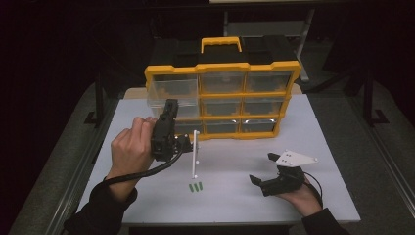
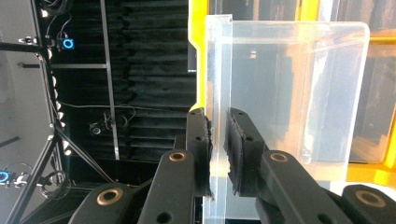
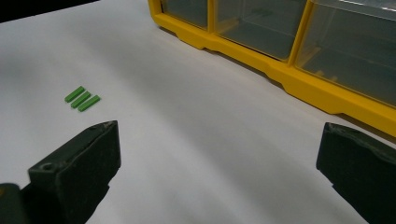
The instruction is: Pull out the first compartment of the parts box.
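One clear drawer (image 2: 285,93), top-left bay of the yellow organizer (image 1: 222,98), pinched at its front wall by the left gripper (image 2: 217,140); right gripper (image 1: 264,169) spread wide, idle; likely step: drawing the drawer out, straight pull needed.

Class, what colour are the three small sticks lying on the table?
Green sticks, clearest in the right gripper view.

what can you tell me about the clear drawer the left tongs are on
The clear drawer looks like transparent plastic, boxy with rounded corners, and seems empty. It sits pulled partway out of the yellow organizer, at the left end of its top row. The left tongs are shut on its front wall, one black jaw on each face of the wall. Nothing else touches it that I can see.
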The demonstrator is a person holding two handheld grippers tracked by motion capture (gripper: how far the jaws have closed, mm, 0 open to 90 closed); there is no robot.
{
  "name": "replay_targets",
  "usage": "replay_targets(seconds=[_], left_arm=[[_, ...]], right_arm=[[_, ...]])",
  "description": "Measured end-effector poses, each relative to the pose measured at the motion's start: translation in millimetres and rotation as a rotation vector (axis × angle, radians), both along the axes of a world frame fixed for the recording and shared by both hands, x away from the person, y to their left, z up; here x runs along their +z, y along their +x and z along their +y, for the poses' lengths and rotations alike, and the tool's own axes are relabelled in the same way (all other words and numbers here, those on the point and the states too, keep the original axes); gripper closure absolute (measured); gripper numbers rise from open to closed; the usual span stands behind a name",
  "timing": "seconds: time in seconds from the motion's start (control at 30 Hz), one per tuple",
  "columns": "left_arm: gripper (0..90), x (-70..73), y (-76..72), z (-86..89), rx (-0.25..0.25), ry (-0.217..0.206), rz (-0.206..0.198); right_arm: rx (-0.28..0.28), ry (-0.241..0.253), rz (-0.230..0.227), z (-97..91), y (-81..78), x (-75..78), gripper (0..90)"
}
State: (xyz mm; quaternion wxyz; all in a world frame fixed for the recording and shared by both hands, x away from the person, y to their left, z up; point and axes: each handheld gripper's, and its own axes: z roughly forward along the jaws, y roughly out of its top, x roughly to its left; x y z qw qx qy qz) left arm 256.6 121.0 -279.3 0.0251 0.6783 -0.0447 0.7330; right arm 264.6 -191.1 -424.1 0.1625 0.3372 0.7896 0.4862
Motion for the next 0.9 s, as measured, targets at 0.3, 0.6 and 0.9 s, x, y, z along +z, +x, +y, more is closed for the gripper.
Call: replay_targets(seconds=[0.3, 0.6, 0.9], left_arm=[[78.1, 0.0, 0.5, -0.7, 0.006, -0.003, -0.001], [59.3, 1.0, 1.7, 1.7, 0.018, -0.016, -0.02], [45.6, -4.7, 1.4, 2.2, 0.025, -0.026, -0.034]], right_arm=[[0.003, 0.0, -0.004, 1.1, 0.1, -0.2, 0.0], [0.002, 0.0, -0.003, 1.1, -0.1, 0.1, 0.0], [0.001, -0.002, -0.004, 1.0, -0.1, 0.0, 0.0]])
